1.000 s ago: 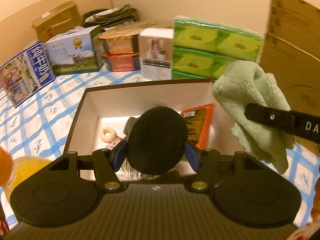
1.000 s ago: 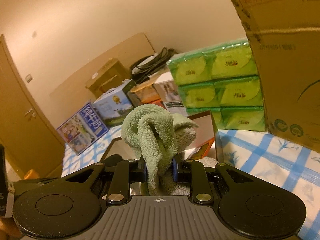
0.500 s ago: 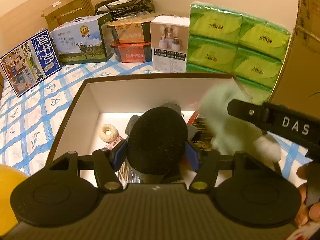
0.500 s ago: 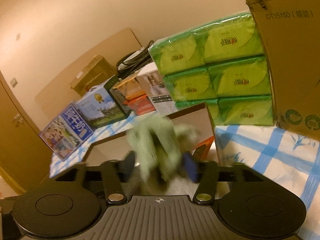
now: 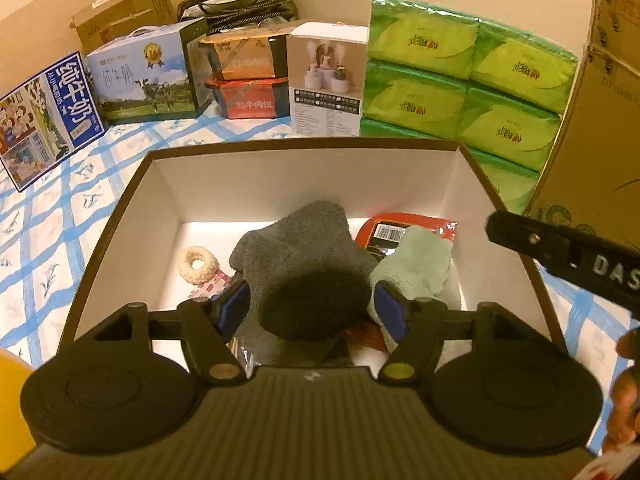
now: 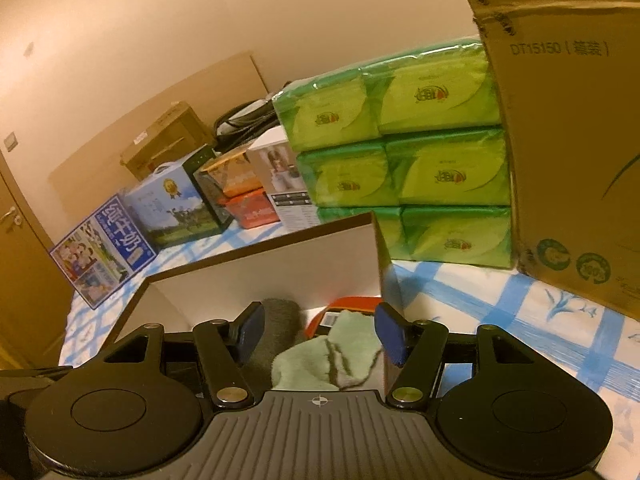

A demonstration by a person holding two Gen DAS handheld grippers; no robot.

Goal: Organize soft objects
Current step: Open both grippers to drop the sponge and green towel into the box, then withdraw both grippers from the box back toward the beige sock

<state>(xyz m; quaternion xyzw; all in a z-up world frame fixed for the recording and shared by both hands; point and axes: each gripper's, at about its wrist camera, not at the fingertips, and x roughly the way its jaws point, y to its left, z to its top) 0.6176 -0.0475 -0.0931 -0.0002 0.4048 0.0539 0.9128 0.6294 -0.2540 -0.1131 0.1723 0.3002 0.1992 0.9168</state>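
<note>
A brown box with white inside walls [image 5: 160, 208] stands on the checked cloth. In it lie a grey towel [image 5: 296, 240], a green towel [image 5: 416, 264], a red packet [image 5: 400, 228] and a cream ring [image 5: 197, 263]. My left gripper [image 5: 316, 306] hovers over the box with its jaws spread; a black sponge [image 5: 316, 304] sits between the fingers, and whether they still touch it is unclear. My right gripper [image 6: 320, 332] is open and empty above the green towel [image 6: 340, 356], at the box's right wall [image 6: 280, 276].
Green tissue packs [image 5: 460, 76] and a tall cardboard carton [image 5: 592, 128] stand behind and right of the box. Milk cartons [image 5: 148, 76], small boxes [image 5: 328, 80] and a cardboard box [image 5: 124, 8] line the back. A yellow object [image 5: 8, 420] is at the lower left.
My right gripper opened and dropped the green towel into the box. My left gripper moved lower over the box and its jaws spread wider around the black sponge.
</note>
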